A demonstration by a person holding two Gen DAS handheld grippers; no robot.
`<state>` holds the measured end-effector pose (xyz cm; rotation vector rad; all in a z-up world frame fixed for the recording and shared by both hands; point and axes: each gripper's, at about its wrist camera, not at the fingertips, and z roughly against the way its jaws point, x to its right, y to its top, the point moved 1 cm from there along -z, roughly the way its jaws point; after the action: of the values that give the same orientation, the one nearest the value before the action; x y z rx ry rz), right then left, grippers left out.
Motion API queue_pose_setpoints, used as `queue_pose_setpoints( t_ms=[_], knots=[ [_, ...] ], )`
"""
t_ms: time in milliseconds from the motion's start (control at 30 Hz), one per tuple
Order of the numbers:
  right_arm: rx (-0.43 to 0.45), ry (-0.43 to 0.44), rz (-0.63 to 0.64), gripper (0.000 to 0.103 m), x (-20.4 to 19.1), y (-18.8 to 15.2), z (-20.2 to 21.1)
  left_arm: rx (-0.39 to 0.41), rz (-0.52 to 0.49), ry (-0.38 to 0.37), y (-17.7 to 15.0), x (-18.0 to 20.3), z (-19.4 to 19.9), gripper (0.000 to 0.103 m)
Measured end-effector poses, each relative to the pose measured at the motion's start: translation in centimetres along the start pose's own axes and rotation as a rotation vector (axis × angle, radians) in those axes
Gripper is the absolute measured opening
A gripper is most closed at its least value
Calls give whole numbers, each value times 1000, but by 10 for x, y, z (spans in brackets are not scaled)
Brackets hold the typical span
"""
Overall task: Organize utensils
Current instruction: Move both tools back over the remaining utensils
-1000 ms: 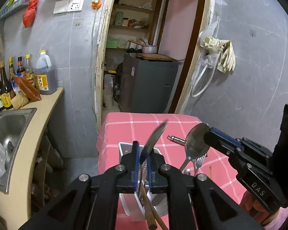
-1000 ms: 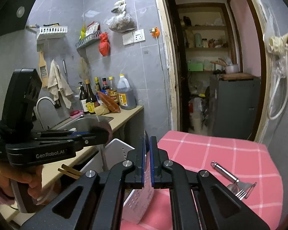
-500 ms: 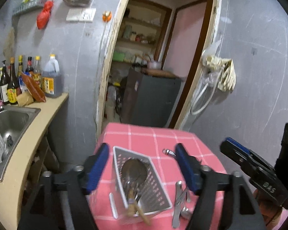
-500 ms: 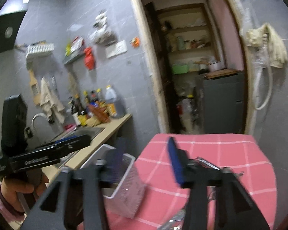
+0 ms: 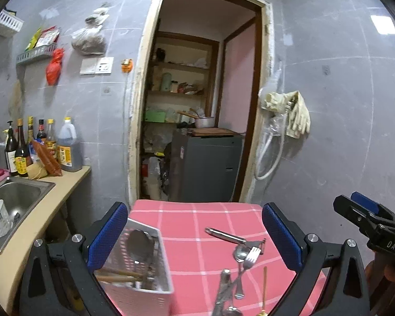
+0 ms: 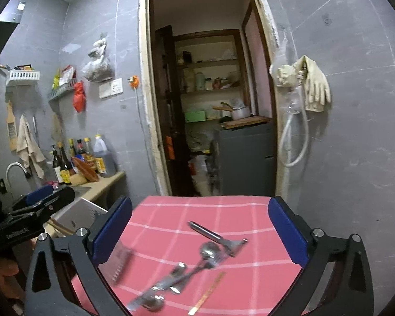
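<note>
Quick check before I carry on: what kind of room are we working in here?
Most likely a small home kitchen: a steel sink set in a counter, sauce bottles against the tiled wall, and a pantry doorway with shelves behind the pink-clothed table.

The white perforated plastic utensil basket (image 5: 142,268) at lower left of the left wrist view is partly hidden behind the left gripper's blue-padded finger (image 5: 106,233). In the right wrist view, the pile of steel cutlery (image 6: 171,281) at lower centre is smeared by motion blur, so single pieces cannot be told apart. The thin gold-coloured stick (image 5: 263,292) runs off the bottom edge of the left wrist view.
</note>
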<state>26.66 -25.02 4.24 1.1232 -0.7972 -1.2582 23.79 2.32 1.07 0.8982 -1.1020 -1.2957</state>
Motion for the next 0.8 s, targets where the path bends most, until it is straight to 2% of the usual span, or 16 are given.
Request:
queue_pose_setpoints(
  t_ms=[233,433,667,700,800],
  knots=[
    [-89,-22,10,102,38,-21,-10,-31,-43,-18,-24,33,-12,103],
    [-191,-8,7,102,66,-49,-33,-125,-68,-36,-53,53,-30,103],
    [-346,59,-59,101,91,-91,-76,-248,-86,-58,-82,63,-63,103],
    [-359,71,-69,100,92,-95,-81,-265,-82,-59,-86,63,-67,103],
    [-405,106,-83,85,91,-111,-98,-330,-34,-63,-99,59,-84,103]
  ],
)
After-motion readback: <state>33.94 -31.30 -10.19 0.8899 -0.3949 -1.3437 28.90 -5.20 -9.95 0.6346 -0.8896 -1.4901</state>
